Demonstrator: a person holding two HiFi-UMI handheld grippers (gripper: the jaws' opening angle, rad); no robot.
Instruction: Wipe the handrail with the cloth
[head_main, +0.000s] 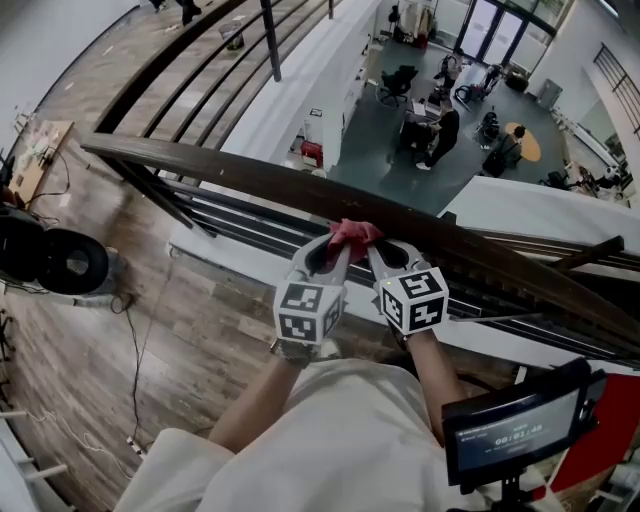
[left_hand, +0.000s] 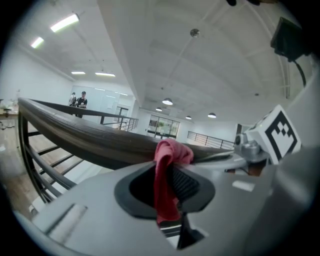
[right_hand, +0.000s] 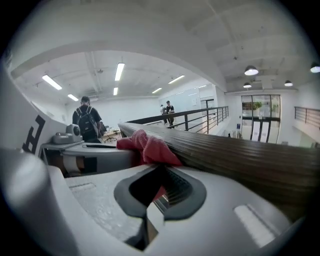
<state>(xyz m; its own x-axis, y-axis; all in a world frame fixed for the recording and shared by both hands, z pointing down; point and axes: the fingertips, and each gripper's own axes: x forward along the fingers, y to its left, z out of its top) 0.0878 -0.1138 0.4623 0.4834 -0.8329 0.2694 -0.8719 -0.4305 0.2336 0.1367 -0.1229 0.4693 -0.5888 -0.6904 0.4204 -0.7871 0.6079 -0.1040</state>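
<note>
- Head view: the left tongs (head_main: 335, 252) and right tongs (head_main: 376, 254) sit side by side at the dark wooden handrail (head_main: 220, 168), with the red cloth (head_main: 352, 233) bunched on the rail at their tips.
- Left gripper view only: a strip of the cloth hangs down, pinched between that pair's jaws.
- Right gripper view only: its jaws are closed on the cloth, the bunch lies against the rail, and a person with a backpack (right_hand: 87, 120) stands beyond.

screen (head_main: 515, 432) btm-rt (digits lit) | black round unit (head_main: 72, 262) left, on wood flr (head_main: 200, 330) | ppl (head_main: 441, 132) downstairs
</note>
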